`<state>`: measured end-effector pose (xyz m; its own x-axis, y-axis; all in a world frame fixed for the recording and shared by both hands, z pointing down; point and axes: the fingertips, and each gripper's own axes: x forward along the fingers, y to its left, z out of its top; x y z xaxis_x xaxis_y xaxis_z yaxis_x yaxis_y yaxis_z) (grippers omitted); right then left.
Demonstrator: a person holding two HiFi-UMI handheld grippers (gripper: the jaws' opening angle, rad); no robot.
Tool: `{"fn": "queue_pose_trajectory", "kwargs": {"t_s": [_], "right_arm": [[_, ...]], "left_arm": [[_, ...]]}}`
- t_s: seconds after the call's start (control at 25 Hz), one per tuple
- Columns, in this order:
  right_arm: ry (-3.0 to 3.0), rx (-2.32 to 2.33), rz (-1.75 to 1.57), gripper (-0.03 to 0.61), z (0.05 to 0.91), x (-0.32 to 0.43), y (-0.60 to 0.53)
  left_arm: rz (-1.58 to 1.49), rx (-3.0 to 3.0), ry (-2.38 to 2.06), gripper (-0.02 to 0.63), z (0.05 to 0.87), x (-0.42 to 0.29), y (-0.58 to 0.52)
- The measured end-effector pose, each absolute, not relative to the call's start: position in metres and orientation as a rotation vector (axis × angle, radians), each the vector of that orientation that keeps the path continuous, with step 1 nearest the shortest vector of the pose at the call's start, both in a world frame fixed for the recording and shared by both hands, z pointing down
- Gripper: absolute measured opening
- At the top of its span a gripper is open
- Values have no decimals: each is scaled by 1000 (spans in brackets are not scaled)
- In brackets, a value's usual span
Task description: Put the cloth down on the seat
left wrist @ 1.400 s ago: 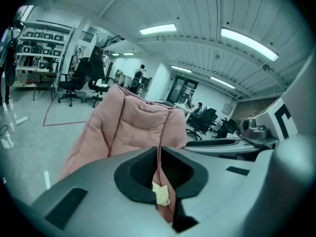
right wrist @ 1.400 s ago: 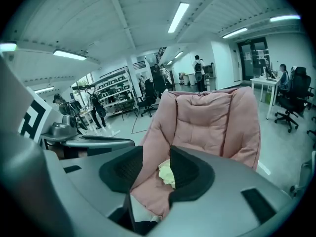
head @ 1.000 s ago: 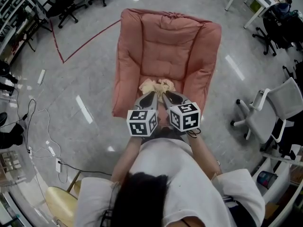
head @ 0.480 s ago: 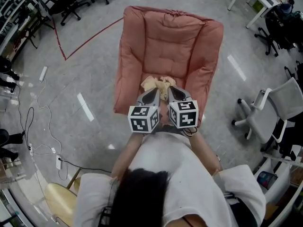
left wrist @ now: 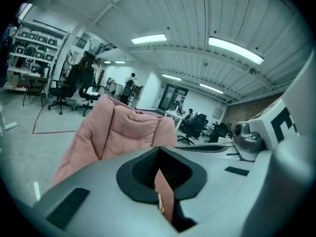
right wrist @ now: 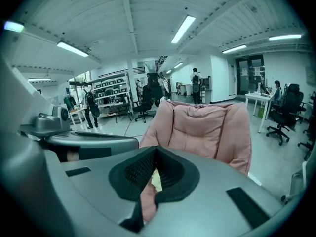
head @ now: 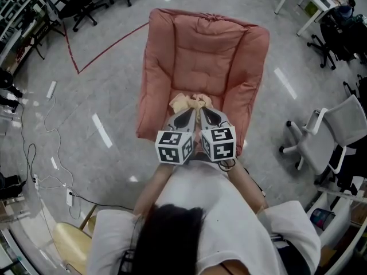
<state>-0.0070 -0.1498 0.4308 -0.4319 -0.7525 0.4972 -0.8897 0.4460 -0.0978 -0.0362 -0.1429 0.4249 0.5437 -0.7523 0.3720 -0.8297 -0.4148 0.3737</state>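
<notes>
Together, left tongs point(head: 184, 113) and right tongs point(head: 202, 111) pinched the cloth point(head: 187, 102). It bunched at their tips, over the seat point(head: 207, 56).

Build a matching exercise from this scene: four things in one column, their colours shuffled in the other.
Things:
1. cloth
2. armchair
3. tape line on the floor
4. office chair at the right

Colours:
A. white
B. pink
C. cream
D. red

Pairs: 1-C; 2-B; 3-D; 4-A
</notes>
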Motion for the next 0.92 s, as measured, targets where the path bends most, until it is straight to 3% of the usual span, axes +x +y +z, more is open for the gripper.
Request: {"fn": "queue_pose_trajectory", "kwargs": {"t_s": [0.92], "right_arm": [[-2341, 1321, 442, 28, 437, -24, -137]], "left_arm": [[186, 2210, -1294, 28, 435, -45, -141]]}}
